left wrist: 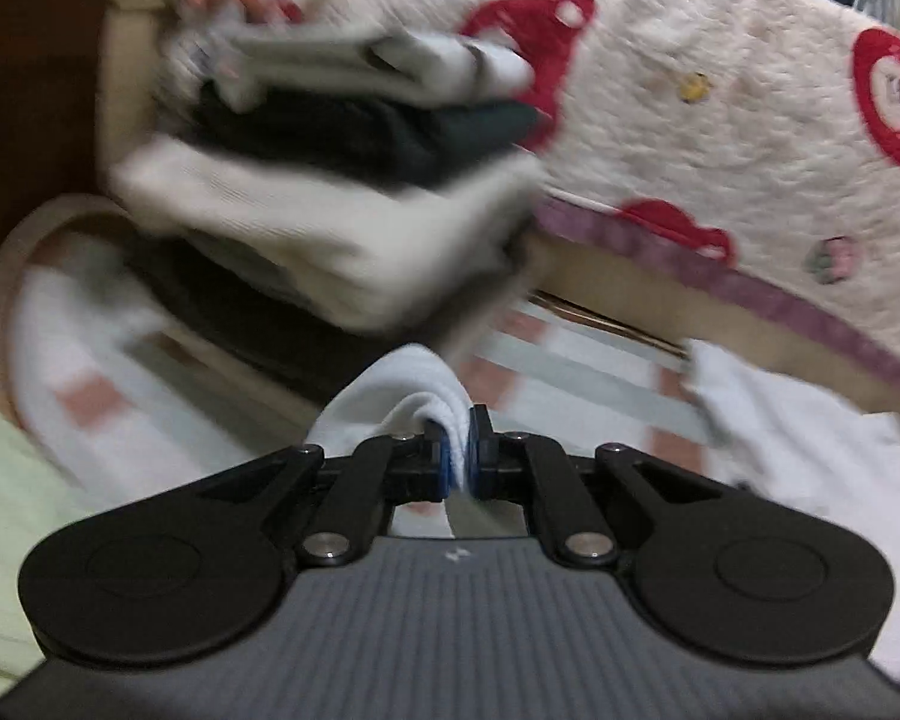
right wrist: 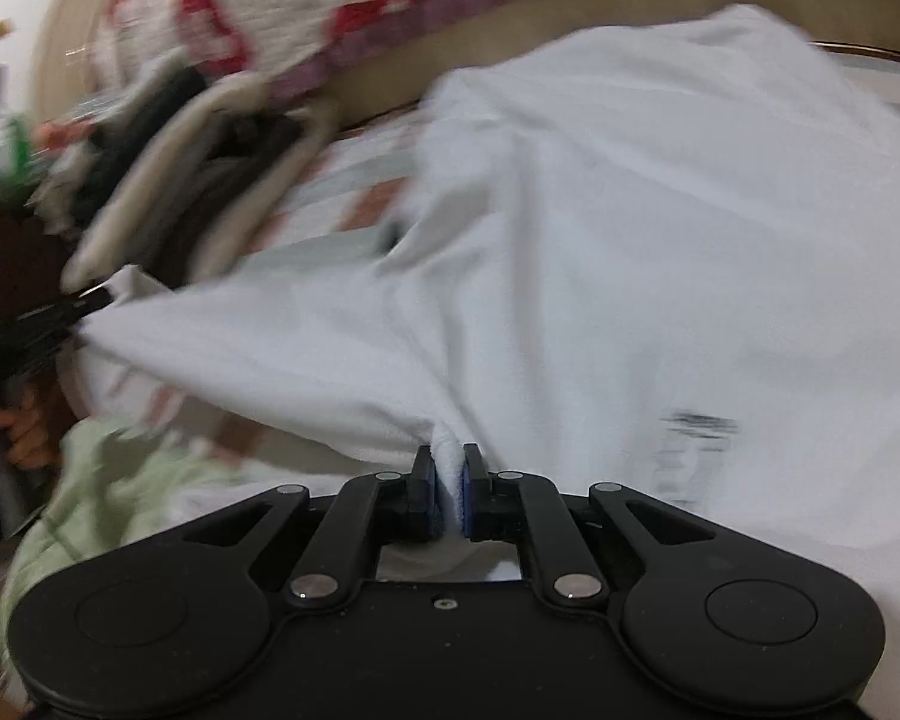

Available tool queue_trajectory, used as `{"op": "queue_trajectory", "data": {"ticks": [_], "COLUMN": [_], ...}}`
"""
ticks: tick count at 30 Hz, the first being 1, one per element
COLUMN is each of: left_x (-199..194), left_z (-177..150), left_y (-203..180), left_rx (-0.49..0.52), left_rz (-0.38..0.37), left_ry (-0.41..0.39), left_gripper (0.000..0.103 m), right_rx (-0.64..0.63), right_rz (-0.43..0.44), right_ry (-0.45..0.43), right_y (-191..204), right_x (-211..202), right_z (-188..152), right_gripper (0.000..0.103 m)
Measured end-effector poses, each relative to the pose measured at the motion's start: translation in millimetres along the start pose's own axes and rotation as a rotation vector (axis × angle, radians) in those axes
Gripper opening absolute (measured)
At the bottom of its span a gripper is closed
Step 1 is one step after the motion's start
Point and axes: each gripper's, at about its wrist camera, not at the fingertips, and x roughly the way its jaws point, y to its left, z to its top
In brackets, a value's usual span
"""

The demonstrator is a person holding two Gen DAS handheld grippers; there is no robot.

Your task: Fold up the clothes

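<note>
A bed fills the scene, its far side covered by a cream quilt [left wrist: 720,138] with red patches above a striped sheet [left wrist: 576,360]. Spread over the sheet is the white garment [right wrist: 630,252], the largest loose piece, with both views smeared by motion blur. On the far left a stack of folded clothes [left wrist: 330,180] sits by the bed edge, grey on dark on cream, and a pale green cloth [right wrist: 108,480] lies near left. The garment is pinched at two spots along its near edge, probably so the fabric can be carried as one panel for a fold. The left gripper [left wrist: 457,450] is clamped on a bunched white hem; the right gripper [right wrist: 448,480] is clenched on a white ridge too. Only the right wrist view shows the stretched span between the two grips, the other gripper's tip, and a hand [right wrist: 24,426] behind it; the left view alone shows the stack's layers
</note>
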Motion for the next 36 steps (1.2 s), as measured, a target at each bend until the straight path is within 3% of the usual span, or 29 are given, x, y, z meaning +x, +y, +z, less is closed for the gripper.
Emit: {"op": "queue_trajectory", "data": {"ticks": [3, 7, 11, 14, 16, 20, 24, 27, 31, 36], "left_x": [11, 38, 38, 32, 23, 13, 34, 39, 37, 40], "left_z": [-14, -29, -26, -19, -9, 5, -3, -11, -12, -18], "left_y": [16, 39, 42, 48, 51, 62, 93, 103, 114, 134], "left_rx": [-0.018, -0.142, -0.151, -0.151, -0.132, -0.124, -0.264, -0.277, -0.307, -0.448], "left_rz": [0.099, 0.099, 0.082, 0.053, 0.035, 0.035, 0.042, 0.044, -0.008, -0.036], "left_ry": [0.046, 0.149, 0.145, 0.105, 0.035, -0.061, 0.007, 0.011, -0.005, 0.111], "left_gripper": [0.006, 0.007, 0.007, 0.006, 0.006, 0.007, 0.008, 0.01, 0.012, 0.024], "right_rx": [-0.095, -0.124, -0.1, -0.115, -0.15, -0.267, -0.368, -0.42, -0.504, -0.621], "right_rz": [0.042, 0.046, 0.059, 0.073, 0.077, 0.053, 0.026, 0.009, -0.063, -0.175], "right_ry": [0.003, 0.001, 0.006, 0.029, 0.057, 0.101, 0.157, 0.183, 0.19, 0.183], "right_y": [18, 23, 24, 32, 42, 69, 89, 98, 111, 132], "right_x": [2, 2, 2, 5, 11, 24, 36, 37, 41, 54], "right_z": [-3, -6, -4, -3, -1, 2, -5, -11, -17, -24], "right_gripper": [0.015, 0.015, 0.019, 0.032, 0.049, 0.049, 0.049, 0.049, 0.049, 0.049]}}
